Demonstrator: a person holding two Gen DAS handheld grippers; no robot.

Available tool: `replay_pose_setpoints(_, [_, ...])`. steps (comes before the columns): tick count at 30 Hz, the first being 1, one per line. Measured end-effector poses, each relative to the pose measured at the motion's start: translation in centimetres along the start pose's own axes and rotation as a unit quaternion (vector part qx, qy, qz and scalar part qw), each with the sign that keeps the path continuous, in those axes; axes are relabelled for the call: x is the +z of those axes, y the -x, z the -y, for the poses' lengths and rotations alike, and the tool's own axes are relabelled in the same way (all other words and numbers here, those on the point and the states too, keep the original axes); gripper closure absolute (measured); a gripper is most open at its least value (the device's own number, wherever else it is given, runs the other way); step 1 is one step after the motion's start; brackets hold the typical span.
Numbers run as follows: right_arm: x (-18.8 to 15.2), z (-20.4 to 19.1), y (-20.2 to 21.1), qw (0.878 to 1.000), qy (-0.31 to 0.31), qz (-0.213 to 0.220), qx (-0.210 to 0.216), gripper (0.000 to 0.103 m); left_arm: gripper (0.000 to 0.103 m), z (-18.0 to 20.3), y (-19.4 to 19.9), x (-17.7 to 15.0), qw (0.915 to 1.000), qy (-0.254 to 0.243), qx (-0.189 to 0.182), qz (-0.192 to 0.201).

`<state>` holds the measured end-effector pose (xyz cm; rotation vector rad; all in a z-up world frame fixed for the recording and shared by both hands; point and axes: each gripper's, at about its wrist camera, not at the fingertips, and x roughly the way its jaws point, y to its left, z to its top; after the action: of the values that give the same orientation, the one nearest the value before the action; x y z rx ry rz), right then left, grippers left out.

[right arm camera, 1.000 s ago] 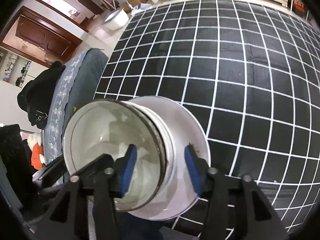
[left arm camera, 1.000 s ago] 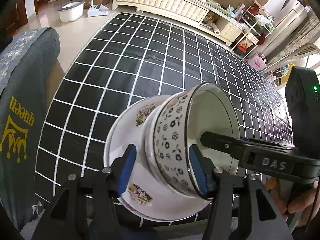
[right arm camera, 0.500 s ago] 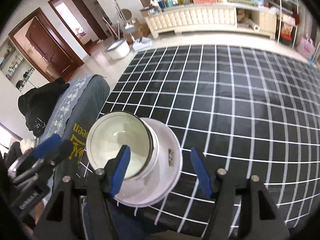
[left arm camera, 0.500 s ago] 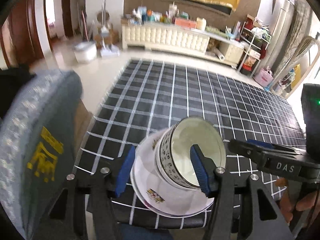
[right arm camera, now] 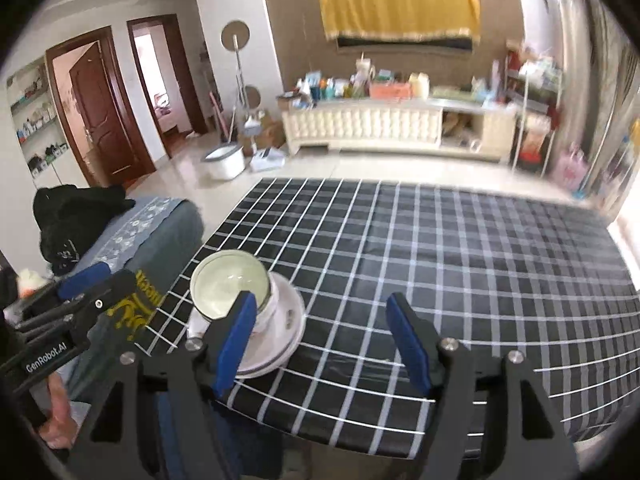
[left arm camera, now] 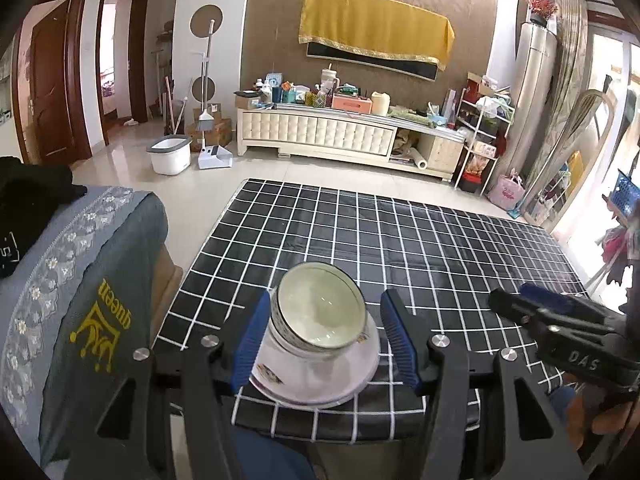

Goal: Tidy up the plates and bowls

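A stack of bowls (left arm camera: 318,314) with a black flower pattern and dark rims stands on a white plate (left arm camera: 316,376) at the near left corner of the black checked table (left arm camera: 420,248). The stack leans slightly. My left gripper (left arm camera: 324,340) is open and empty, held back from the stack with a finger on either side in view. My right gripper (right arm camera: 322,336) is open and empty, to the right of the bowls (right arm camera: 230,288) and plate (right arm camera: 286,326). The right gripper's body shows in the left wrist view (left arm camera: 560,336).
A chair with a grey cover (left arm camera: 80,300) and a black garment (left arm camera: 28,200) stands left of the table. A cream cabinet (left arm camera: 340,132) with clutter lines the far wall. A white bucket (left arm camera: 170,154) and shelves (left arm camera: 480,132) stand on the floor.
Both grippers have pulled back and up from the bowl stack. The views have tilted from looking down at the table to looking across the room. The bowls and plate stay on the table.
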<state>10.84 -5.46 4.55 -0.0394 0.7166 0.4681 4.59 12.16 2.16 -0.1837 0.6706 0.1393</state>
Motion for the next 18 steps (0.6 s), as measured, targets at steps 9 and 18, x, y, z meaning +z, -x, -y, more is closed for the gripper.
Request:
replay_pose_setpoints(9, [-3.9,-0.2,6.2,0.997,0.033,0.059,-0.036,0.001,0.019,3.9,6.4,-3.8,0.995,-0.063,-0.001,0.078])
replay_pose_setpoints(18, [-7.5,0.3,9.8,0.991,0.038,0.091,-0.087,0.0,0.0,5.8,9.6,-8.0,0.9933,-0.073,-0.006,0.089])
